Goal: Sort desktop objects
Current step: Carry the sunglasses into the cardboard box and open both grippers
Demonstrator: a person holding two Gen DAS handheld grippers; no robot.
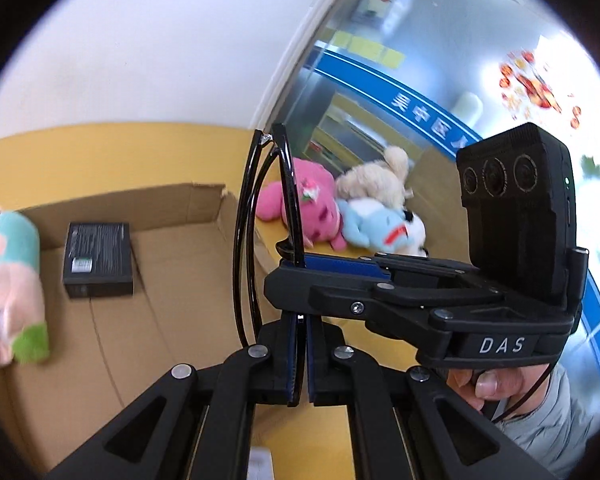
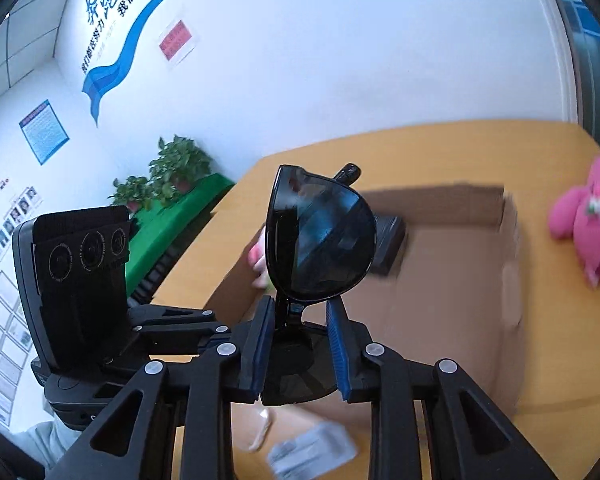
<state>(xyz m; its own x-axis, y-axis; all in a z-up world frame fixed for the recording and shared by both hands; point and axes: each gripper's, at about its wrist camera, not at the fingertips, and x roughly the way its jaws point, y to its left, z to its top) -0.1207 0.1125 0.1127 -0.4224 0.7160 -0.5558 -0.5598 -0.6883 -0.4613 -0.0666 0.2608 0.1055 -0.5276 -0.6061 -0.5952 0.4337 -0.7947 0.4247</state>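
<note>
I've got the sunglasses held up in the air w/ both grippers, above the cardboard box on the yellow desk. Left gripper is clenched tight on one lens edge. Right gripper is closed around the bridge/lower lens, though I can't tell if both pads actually press. The glasses stand upright, long axis running up away from my fingers, temples folded behind. Box lies just ahead and below, w/ a black carton and a plush pig already inside. Dark glossy frame, tinted lenses, slippery, I'd guess. More plush toys sit beyond the box.
</note>
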